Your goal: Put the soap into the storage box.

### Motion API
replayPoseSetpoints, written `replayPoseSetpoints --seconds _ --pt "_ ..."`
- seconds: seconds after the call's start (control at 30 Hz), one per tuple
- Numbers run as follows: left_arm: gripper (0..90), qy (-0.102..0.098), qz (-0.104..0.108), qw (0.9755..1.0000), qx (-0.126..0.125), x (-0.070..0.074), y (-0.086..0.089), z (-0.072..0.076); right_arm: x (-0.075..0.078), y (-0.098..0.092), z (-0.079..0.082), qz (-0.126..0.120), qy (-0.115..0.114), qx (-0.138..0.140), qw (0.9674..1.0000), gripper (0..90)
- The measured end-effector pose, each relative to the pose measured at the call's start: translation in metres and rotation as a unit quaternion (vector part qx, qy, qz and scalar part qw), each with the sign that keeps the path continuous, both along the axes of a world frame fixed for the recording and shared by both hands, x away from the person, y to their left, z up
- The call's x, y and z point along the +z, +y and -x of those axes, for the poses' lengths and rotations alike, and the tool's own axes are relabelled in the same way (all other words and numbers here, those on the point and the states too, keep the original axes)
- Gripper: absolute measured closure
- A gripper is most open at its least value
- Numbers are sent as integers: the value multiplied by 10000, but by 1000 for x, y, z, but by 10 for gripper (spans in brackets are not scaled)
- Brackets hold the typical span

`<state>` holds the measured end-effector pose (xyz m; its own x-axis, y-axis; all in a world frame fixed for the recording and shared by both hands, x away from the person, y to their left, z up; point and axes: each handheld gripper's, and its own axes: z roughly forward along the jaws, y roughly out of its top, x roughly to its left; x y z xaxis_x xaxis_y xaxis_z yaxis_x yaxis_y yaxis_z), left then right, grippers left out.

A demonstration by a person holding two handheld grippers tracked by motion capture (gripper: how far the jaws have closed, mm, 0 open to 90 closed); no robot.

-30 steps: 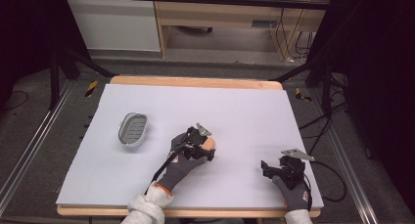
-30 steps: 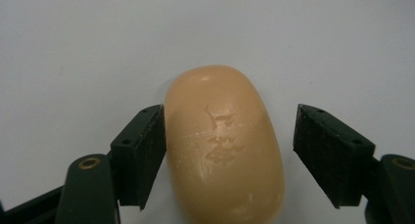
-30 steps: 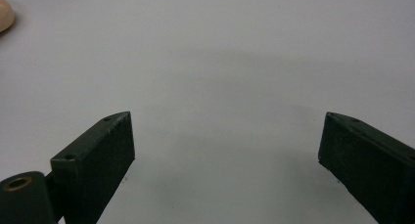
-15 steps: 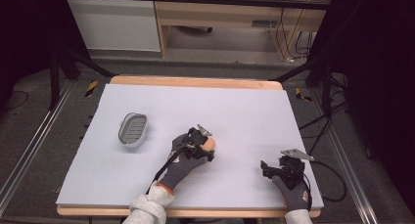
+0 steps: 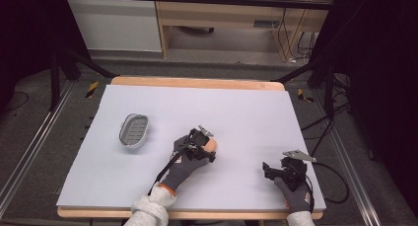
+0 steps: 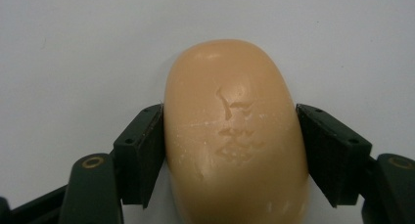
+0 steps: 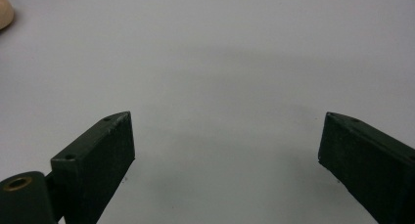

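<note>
**Soap bar seated between the left jaws, dish to the left**

Soap (image 6: pixel 236 136), a tan oval bar with a scuffed, faintly embossed top face, lies on the pale table cover (image 5: pixel 246 112) near the middle of the front half of the table. Its long axis runs along the left gripper's (image 6: pixel 230 150) line of sight, so the two black jaws meet its long flanks, one on each side. In the left gripper view both pads sit against the bar with no visible gap on either side (whether they are squeezing firmly or merely touching cannot be settled from the pictures). The bar appears to rest on the cover, not yet lifted.

From above, the left gripper (image 5: pixel 201 143) covers most of the soap (image 5: pixel 212 145), whose rounded end peeps out beside it. A grey slotted soap dish (image 5: pixel 134 130) stands well apart to the left of that gripper, empty, and is the likely destination; the left hand is the nearer one to it.

The right gripper (image 7: pixel 225 150) rests near the front right corner of the table (image 5: pixel 197 82), jaws spread wide over bare cover and holding nothing.
</note>
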<state>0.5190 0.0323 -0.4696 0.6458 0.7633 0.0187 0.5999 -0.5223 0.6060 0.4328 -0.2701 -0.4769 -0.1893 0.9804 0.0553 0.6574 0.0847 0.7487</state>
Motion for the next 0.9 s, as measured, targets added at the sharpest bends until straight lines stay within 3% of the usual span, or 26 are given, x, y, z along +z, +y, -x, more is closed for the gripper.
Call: replayPoseSetpoints --seconds 0.4,0.9 --pt "308 -22 -10 10000 -62 4 1 4 -1 -1 0 2 4 18 10000 67" --pt "309 -234 276 9990 -266 36 28 27 0 0 0 -8 -4 -24 10000 67"
